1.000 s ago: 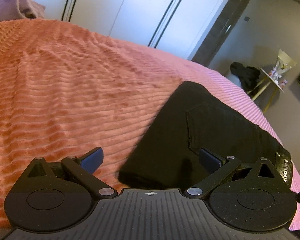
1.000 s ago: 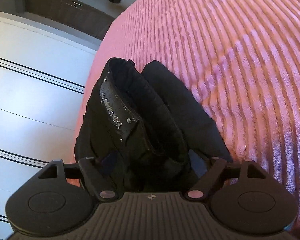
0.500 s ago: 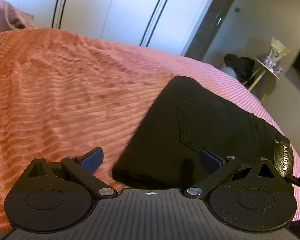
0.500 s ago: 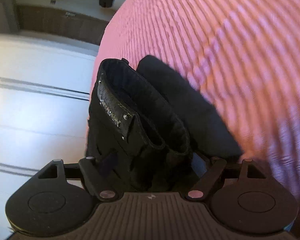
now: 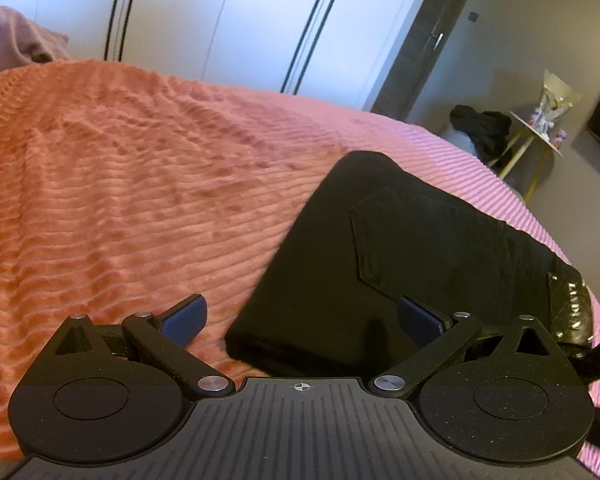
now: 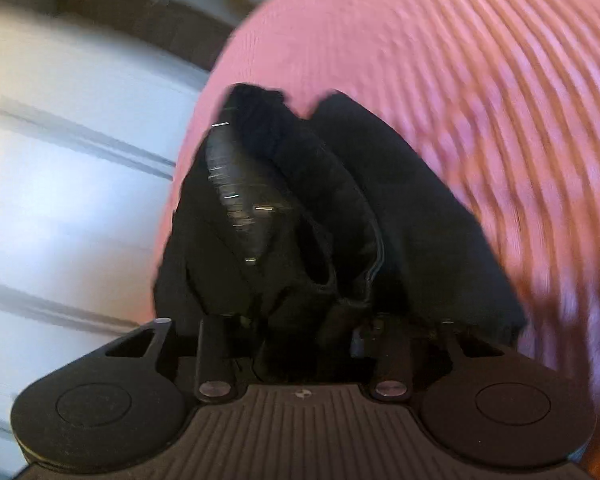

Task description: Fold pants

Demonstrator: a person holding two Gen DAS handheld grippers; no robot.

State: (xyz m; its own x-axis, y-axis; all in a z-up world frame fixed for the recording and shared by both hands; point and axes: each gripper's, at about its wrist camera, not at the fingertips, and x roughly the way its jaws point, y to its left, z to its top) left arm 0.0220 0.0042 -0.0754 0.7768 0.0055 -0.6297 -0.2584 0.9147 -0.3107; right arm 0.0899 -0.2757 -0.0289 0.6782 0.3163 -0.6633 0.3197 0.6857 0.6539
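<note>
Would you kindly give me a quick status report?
Left gripper open, above fold edge. Right gripper shut on black pants at waistband. Pants folded on pink bedspread. Nothing in the way.

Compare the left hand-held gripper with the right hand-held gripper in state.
The left hand-held gripper is open, holding nothing, over the folded pants; the right hand-held gripper has its jaws drawn in on the pants' waistband. The left view is sharp, the right motion-blurred. Both face the pants on the pink bedspread.

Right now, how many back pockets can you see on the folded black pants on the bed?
1. A single back pocket shows on the top face of the pants, near the waistband patch. A second may be folded underneath, hidden.
</note>
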